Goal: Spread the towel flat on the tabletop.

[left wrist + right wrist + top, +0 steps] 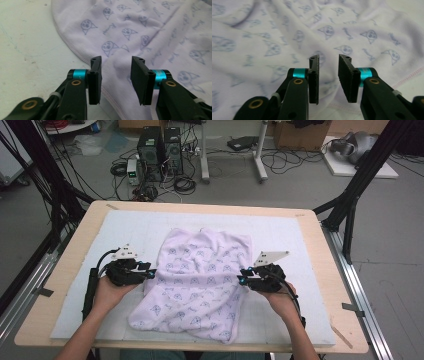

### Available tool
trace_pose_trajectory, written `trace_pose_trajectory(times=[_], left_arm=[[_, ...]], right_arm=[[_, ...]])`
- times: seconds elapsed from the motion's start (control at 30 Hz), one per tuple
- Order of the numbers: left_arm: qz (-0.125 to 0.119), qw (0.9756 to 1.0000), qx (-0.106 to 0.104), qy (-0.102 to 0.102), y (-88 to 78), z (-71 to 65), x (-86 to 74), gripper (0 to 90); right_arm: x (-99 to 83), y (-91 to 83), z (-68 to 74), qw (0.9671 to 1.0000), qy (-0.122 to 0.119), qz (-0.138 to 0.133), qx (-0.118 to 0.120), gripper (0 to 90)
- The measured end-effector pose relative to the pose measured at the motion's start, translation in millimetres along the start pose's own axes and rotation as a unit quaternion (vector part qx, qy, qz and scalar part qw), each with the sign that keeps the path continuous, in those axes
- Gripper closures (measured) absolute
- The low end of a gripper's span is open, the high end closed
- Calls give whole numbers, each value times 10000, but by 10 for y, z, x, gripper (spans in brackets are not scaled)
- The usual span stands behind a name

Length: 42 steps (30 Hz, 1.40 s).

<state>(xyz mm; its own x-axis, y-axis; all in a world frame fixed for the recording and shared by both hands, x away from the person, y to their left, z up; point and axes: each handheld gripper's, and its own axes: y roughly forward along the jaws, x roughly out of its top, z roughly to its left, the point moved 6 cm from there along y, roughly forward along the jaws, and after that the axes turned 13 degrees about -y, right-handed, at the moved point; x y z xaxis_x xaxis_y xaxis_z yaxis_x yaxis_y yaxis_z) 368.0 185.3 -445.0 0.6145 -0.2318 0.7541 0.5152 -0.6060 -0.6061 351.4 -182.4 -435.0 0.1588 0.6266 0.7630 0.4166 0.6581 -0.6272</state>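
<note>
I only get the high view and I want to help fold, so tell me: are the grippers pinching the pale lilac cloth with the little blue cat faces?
Observer: No. In the left gripper view the left gripper has its black jaws apart, with nothing pinched between them.
Operator: And the other one?
Observer: The right gripper is open too, jaws parted above the pale lilac printed cloth.
Operator: Is there a seam I can't see?
Observer: Yes, pink stitching runs along the hem near the right gripper.
</note>
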Motion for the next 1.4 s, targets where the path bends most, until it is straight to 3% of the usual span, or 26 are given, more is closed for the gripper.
trace_pose_trajectory(times=[0.03,0.27,0.37,0.43,0.53,0.57,0.6,0.63,0.67,0.7,0.73,0.9,1.03,1.13,1.23,1.3,1.4], left_arm=[[8,10000,-31,51,-34,-24,-6,601],[-42,9986,-377,379,-185,-284,-109,493],[105,9978,-460,459,-157,-345,-197,439],[242,9974,-479,479,-101,-340,-272,416],[583,9965,-375,462,6,-282,-388,390],[733,9954,-418,453,36,-282,-421,404],[850,9933,-546,553,52,-297,-445,476],[878,9921,-627,638,63,-325,-459,623],[884,9915,-632,717,67,-348,-463,623],[866,9908,-715,759,68,-371,-464,690],[884,9904,-689,809,63,-375,-463,768],[683,9929,-604,759,8,-368,-418,809],[156,9968,-551,562,-91,-330,-215,830],[-174,9984,-343,407,-115,-230,-7,836],[-414,9989,-77,191,-48,-87,157,837],[-358,9992,163,10,62,56,200,837],[-208,9989,338,-268,248,251,181,835]], right_arm=[[0,0,0,10000,0,0,0,689],[17,-91,410,9991,-242,-139,331,602],[-38,-60,557,9981,-325,-79,513,540],[-108,-29,605,9977,-408,127,520,532],[-220,20,625,9975,-293,244,598,530],[-256,35,633,9973,-271,295,621,536],[-288,55,642,9970,-258,341,645,550],[-350,96,667,9960,-288,469,698,606],[-350,96,667,9960,-288,469,698,606],[-374,119,681,9957,-272,503,728,635],[-382,134,674,9962,-262,409,718,771],[-340,135,647,9952,-403,486,747,852],[-204,-10,458,9973,-510,419,332,855],[-90,-118,204,9990,-374,236,45,855],[-35,-114,-54,9988,-309,348,-145,854],[-51,-48,-221,9985,-184,476,-206,854],[-164,105,-432,9975,125,657,-220,852]])
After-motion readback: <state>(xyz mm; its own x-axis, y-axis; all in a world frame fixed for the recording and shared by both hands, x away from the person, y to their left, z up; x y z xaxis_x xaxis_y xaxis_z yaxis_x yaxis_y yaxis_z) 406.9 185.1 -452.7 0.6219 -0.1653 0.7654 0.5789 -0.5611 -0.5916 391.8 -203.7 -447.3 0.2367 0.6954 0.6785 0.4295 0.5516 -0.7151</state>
